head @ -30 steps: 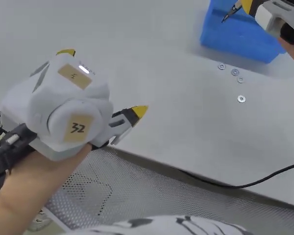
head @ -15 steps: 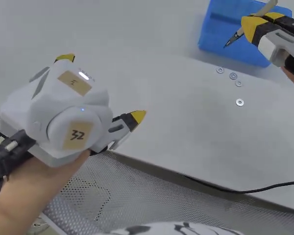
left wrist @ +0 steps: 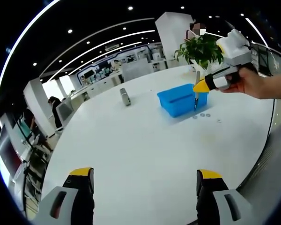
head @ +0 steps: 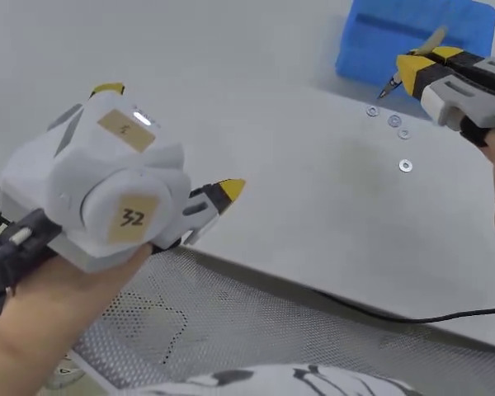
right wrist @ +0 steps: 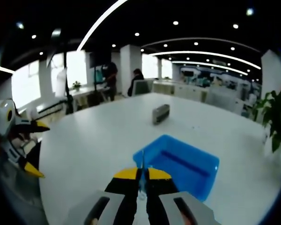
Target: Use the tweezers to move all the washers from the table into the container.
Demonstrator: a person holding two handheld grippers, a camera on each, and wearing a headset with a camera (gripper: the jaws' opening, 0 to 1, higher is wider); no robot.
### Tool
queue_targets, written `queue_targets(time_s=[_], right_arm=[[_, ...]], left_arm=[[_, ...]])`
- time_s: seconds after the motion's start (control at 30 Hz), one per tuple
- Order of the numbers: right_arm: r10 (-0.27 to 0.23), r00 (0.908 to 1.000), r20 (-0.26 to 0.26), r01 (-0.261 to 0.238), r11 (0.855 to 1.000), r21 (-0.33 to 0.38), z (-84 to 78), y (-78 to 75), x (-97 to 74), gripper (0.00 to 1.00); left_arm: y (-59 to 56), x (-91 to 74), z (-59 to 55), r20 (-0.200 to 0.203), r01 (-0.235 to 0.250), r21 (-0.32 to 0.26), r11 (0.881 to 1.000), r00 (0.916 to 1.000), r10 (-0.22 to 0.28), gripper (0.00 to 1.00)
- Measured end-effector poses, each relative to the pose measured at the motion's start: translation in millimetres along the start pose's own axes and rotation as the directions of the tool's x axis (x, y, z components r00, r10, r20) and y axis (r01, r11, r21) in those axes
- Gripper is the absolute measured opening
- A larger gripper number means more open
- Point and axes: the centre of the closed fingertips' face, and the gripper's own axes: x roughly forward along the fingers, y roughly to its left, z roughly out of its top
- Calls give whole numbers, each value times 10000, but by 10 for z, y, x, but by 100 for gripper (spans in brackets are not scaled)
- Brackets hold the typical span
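White table (head: 272, 124): bare apart from the work items at its far right.

Blue container (head: 412, 37): stands at the far right. Whether it holds any washers cannot be told.

Left gripper (head: 169, 138): held at the near left over the table's near edge, well apart from the work. Jaws wide apart, nothing between them.

Right gripper (head: 411, 68): at the far right, over the container's near edge. Jaws together, clamped on the tweezers (head: 392, 82), whose point slants down and left towards the table. Whether the point carries a washer is too small to tell.

Washers (head: 394, 121): four lie flat on the table. Three are in a loose cluster just near of the container, and one (head: 406, 166) lies nearer, apart from them.

Assessment: the pick-up step is in hand, with four washers left to move. The next move calls for lowering the point onto one washer in the cluster. A flat, thin ring will likely need an edge-on nip, then a short lift over the container wall.
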Motion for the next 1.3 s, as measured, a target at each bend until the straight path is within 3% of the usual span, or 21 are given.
queue_targets(time_s=[0.87, 1.3], right_arm=[[-132, 9997, -190, 139, 9992, 368, -159, -75, 75, 2], [-99, 9995, -313, 103, 9999, 119, -168, -64, 97, 1]], left_arm=[[-13, 9, -20, -134, -1, 122, 9999, 9999, 3, 92], [-12, 21, -30, -163, 18, 192, 9998, 9999, -15, 92]])
